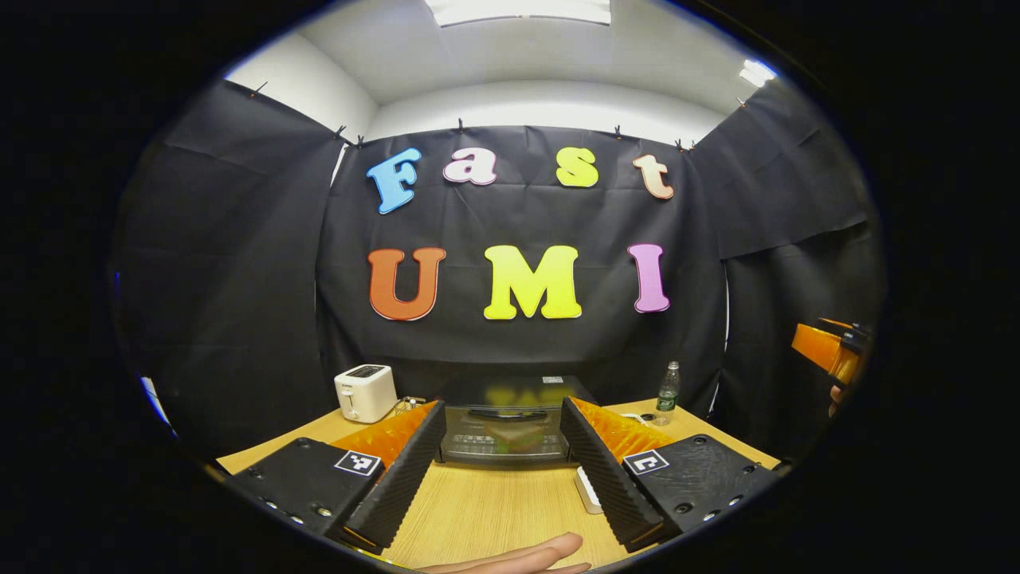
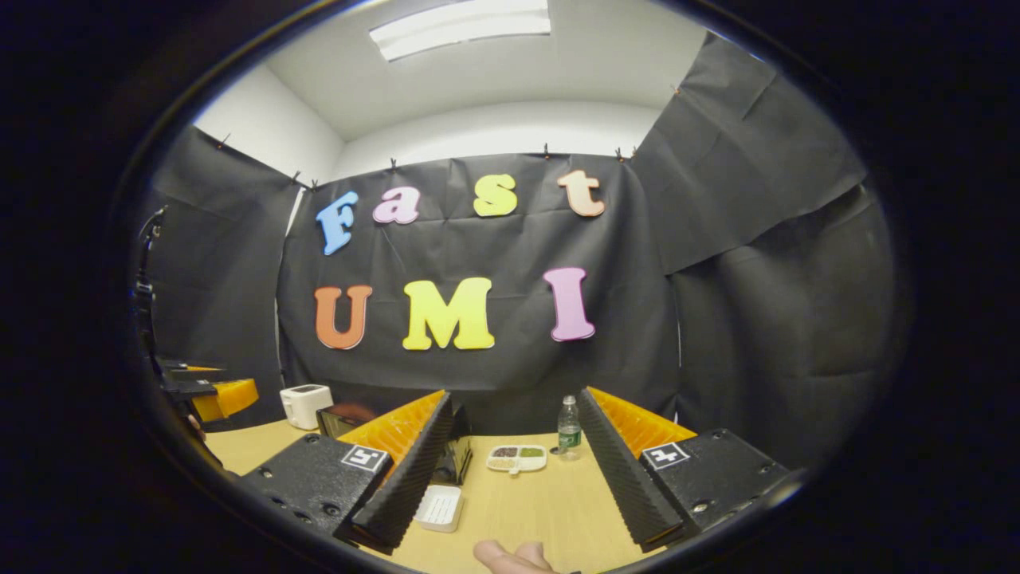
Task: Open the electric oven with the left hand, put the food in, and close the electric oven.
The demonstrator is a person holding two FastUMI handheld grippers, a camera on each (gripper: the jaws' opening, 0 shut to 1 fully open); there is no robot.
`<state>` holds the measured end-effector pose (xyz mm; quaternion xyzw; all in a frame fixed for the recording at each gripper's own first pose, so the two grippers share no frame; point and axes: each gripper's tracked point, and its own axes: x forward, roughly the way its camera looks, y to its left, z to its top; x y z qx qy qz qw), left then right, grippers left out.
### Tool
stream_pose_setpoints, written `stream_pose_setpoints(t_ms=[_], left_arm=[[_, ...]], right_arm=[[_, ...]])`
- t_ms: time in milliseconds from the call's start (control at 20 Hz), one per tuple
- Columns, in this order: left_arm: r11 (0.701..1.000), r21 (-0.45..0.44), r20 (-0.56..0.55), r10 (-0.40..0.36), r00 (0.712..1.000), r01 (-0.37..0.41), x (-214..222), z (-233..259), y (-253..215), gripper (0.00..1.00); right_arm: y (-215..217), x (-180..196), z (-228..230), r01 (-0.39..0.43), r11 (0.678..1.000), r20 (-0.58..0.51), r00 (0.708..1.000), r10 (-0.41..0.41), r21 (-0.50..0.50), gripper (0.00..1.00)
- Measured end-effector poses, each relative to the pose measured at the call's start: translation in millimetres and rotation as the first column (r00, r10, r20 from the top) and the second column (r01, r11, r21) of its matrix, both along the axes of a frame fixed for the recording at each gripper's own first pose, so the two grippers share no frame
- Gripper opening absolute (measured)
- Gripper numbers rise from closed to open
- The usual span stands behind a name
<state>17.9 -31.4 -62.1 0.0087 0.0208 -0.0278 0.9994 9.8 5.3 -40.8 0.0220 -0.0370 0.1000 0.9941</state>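
The black electric oven [image 1: 506, 434] stands on the wooden table straight ahead in the left gripper view, its glass door closed. My left gripper [image 1: 504, 408] is open, its two fingers framing the oven from a short way off, apart from it. In the right gripper view the oven [image 2: 336, 418] shows partly behind my finger. A white divided dish of food [image 2: 516, 458] lies on the table ahead of my right gripper [image 2: 516, 399], which is open and holds nothing. That right gripper [image 1: 833, 351] hangs at the far right of the left gripper view.
A white toaster [image 1: 365, 392] stands left of the oven, a plastic bottle [image 1: 668, 392] to its right. A white rectangular tray [image 2: 441, 507] lies on the table [image 2: 542, 510] near my right gripper's left finger. A person's fingers [image 1: 518, 558] show at the bottom edge.
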Motion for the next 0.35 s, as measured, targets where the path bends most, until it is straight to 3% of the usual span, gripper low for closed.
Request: stream_pose_setpoints(t_ms=[350], left_arm=[[1.0, 0.007, -0.002, 0.007, 1.0, -0.007, 8, -5, -15, 0.95]], right_arm=[[-10, 20, -2, -0.021, 1.0, -0.001, 1.0, 0.021, 0.011, 0.97]])
